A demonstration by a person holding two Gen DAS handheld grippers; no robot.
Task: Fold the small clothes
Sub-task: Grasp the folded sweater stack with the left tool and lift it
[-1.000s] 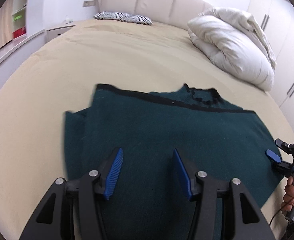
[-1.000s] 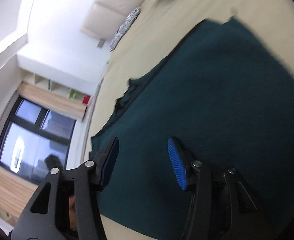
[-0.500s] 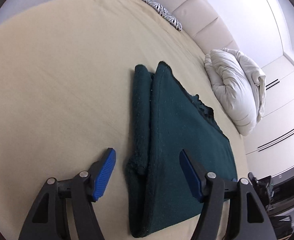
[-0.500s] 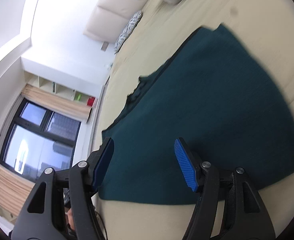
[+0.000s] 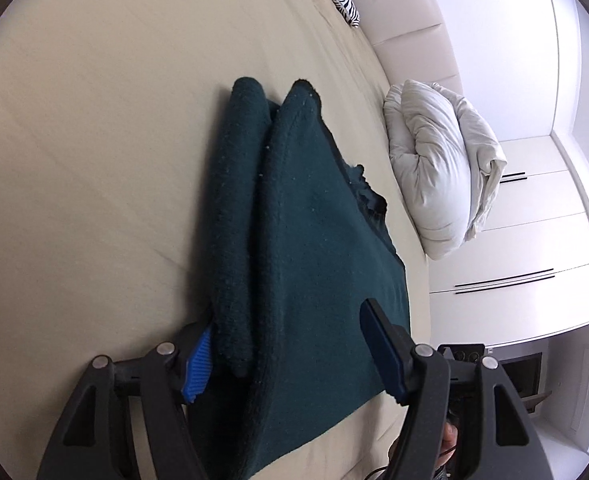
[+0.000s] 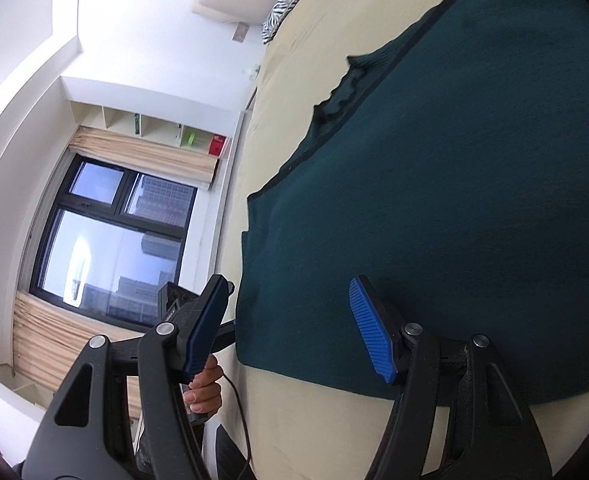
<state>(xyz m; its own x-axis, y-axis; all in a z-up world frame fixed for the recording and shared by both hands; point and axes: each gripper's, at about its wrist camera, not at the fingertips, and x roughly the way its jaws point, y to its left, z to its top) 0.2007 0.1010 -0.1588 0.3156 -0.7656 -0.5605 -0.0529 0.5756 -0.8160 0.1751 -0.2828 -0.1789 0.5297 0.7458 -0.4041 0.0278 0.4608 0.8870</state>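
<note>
A fuzzy dark-green knit sweater (image 5: 314, 248) lies folded on the beige bed (image 5: 94, 160). My left gripper (image 5: 290, 352) gapes wide, straddling its thick rolled edge; my right gripper (image 6: 290, 332) hovers spread, empty.

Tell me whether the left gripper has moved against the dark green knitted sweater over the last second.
Yes. The left gripper swung from over the dark green knitted sweater middle to its folded side edge, its open jaws straddling that edge on the beige bed sheet.

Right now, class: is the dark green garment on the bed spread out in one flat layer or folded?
Partly folded. The dark green garment shows stacked layers along its left edge, on the beige bed; the rest lies flat.
</note>
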